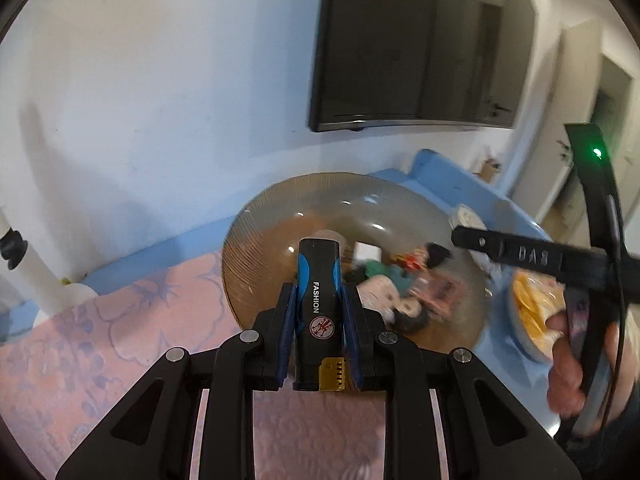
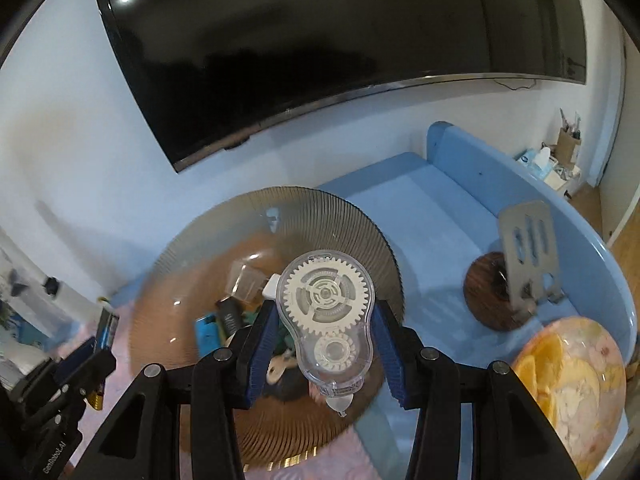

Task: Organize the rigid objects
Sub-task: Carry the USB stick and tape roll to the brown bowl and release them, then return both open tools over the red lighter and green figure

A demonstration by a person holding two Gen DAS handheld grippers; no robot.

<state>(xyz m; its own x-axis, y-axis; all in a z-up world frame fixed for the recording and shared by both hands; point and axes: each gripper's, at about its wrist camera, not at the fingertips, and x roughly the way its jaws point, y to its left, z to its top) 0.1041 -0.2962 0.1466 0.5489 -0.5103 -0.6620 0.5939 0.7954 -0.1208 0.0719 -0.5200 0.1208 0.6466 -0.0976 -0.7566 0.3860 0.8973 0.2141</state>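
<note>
Left tongs [image 1: 319,312] clamped on a black-and-blue lighter [image 1: 319,300] above the ribbed glass bowl [image 1: 248,240] of small things, right tongs [image 2: 326,320] gripping a clear correction-tape dispenser [image 2: 326,308] over that bowl, beside an orange-patterned plate [image 2: 580,392].

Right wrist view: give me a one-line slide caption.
Right gripper clamps a clear correction-tape dispenser above a ribbed glass bowl of small items.
</note>
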